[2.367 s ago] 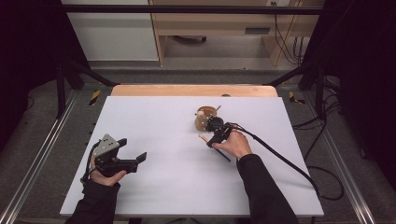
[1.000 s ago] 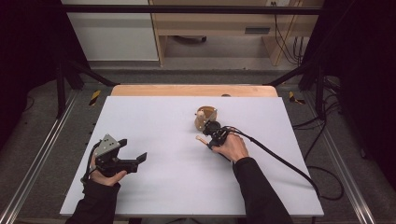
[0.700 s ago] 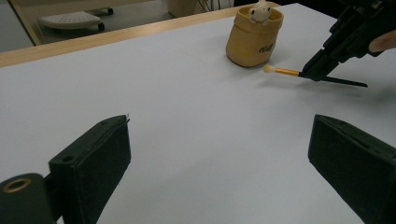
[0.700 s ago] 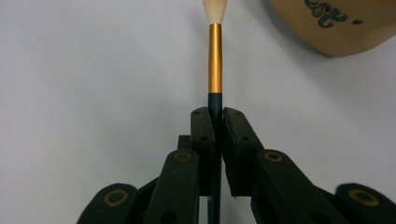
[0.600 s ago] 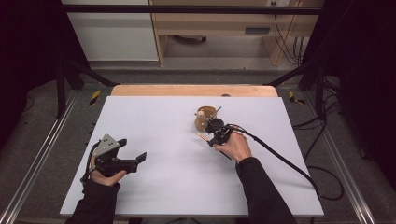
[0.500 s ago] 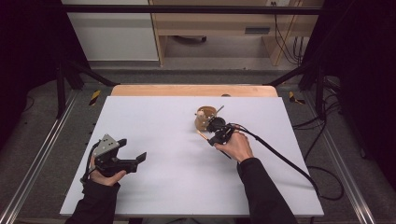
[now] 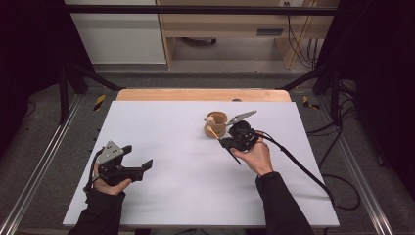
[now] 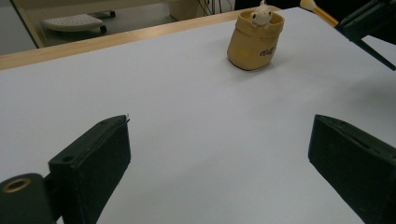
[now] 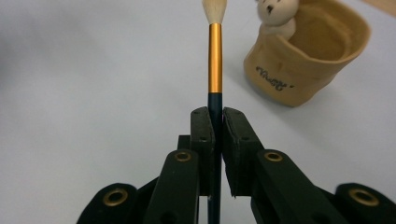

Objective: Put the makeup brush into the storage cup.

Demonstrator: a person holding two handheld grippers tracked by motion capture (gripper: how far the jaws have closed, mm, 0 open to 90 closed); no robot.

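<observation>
A tan cup-shaped holder (image 7: pixel 216 124) with a small white bear figure on its rim stands on the white table (image 7: pixel 186 186), right of centre; it also appears as the holder (image 8: pixel 254 38) and the holder (image 9: pixel 303 60). My right gripper (image 7: pixel 225 142) is shut on a brush (image 9: pixel 215 65) with a dark handle, a gold ferrule and a pale tip. The brush (image 7: pixel 213 132) points up and left, its tip just beside the holder's near side. My left gripper (image 7: pixel 144 166) rests open near the table's left front, its jaws wide apart with nothing between them.
A wooden strip (image 7: pixel 200 94) borders the table's far edge. The right gripper's black cable (image 7: pixel 298 166) trails across the table's right side and off its edge. Metal frame rails (image 7: pixel 44 161) run along both sides.
The right gripper has shifted slightly away from me and to the right with the brush, close by the holder. The left gripper has not moved.
</observation>
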